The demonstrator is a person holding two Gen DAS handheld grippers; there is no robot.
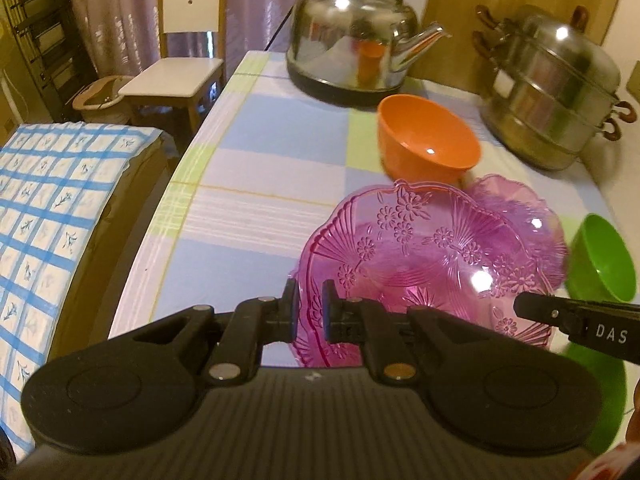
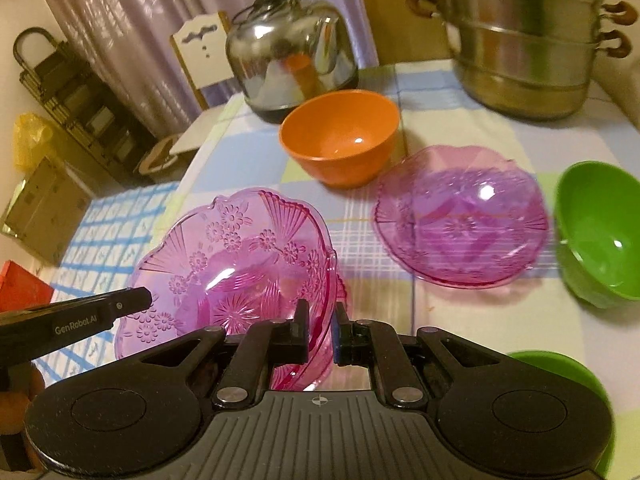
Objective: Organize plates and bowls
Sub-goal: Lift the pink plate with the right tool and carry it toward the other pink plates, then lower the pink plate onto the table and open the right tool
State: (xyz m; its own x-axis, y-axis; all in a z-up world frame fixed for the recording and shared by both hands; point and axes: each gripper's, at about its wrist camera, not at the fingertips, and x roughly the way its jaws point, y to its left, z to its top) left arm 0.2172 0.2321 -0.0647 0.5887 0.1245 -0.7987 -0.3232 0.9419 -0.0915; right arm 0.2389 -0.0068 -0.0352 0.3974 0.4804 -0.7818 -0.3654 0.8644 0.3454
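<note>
Two pink glass plates are counted on the table (image 2: 460, 320), which is covered by a checked tablecloth (image 1: 248, 168). The nearer pink plate (image 2: 240, 264) is held tilted near the table's front left part, raised off the cloth at its left side; the second pink plate (image 2: 460, 216) lies flat toward the middle. One orange bowl (image 2: 340, 140) stands behind them, near the far edge. Two green bowls are seen at the right edge: one green bowl (image 2: 596, 232) beside the second plate, and a nearer green bowl (image 2: 560, 376) partly hidden at the front right corner. One steel kettle (image 2: 288, 60) and one stacked steel steamer (image 2: 528, 48) stand along the far edge.

"GenRobot.AI" is read on the left gripper (image 2: 136, 300) in the right wrist view; "DAS" is read on the right gripper (image 1: 524, 306) in the left wrist view.

Both claws are narrowed to a slim gap. The left rim of the tilted plate is clamped by the left gripper, and its right rim is clamped between the right gripper's fingers (image 2: 300, 320).
</note>
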